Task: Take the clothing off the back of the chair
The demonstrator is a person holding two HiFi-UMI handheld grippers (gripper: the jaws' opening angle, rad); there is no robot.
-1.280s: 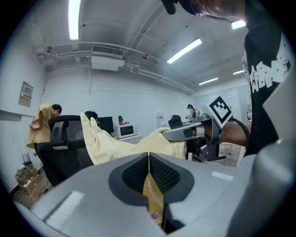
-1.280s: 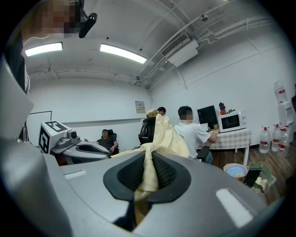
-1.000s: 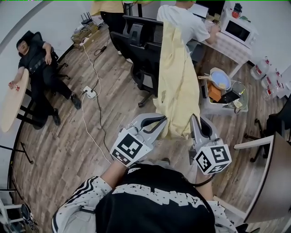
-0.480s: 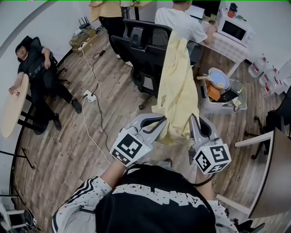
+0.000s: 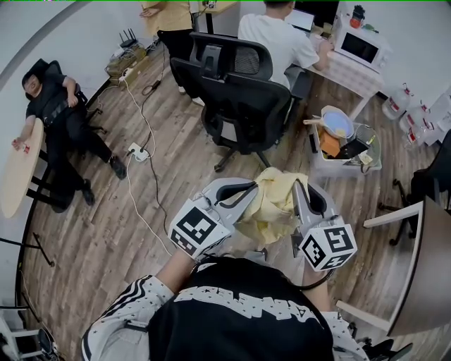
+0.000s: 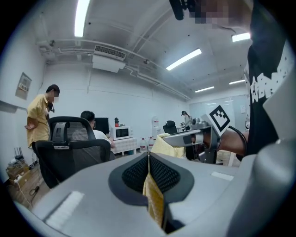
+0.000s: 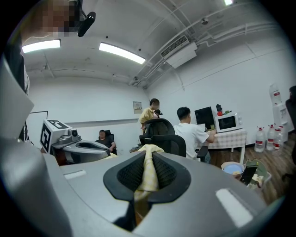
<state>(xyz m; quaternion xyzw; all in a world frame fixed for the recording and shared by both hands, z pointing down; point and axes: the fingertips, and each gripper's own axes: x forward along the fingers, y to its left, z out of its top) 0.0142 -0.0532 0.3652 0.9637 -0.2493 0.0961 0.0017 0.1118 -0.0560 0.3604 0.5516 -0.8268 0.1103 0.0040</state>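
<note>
A pale yellow garment (image 5: 271, 204) hangs bunched in the air between my two grippers, off the chair. The black office chair (image 5: 243, 106) stands just beyond, its back bare. My left gripper (image 5: 251, 186) is shut on the garment's left part; in the left gripper view a yellow fold (image 6: 153, 200) is pinched between the pads. My right gripper (image 5: 299, 186) is shut on the right part, and the right gripper view shows the cloth (image 7: 147, 173) squeezed between its pads. Both grippers sit close together in front of my chest.
A second black chair (image 5: 190, 67) stands behind the first. A person in white (image 5: 275, 39) sits at a desk, another stands (image 5: 169, 14), a third reclines at left (image 5: 60, 106). Cables and a power strip (image 5: 139, 147) cross the floor. A crate (image 5: 345, 144) is at right.
The garment, earlier stretched long from the chair back toward my grippers, has come off the chair and dropped into a bunch between them. The grippers have hardly moved.
</note>
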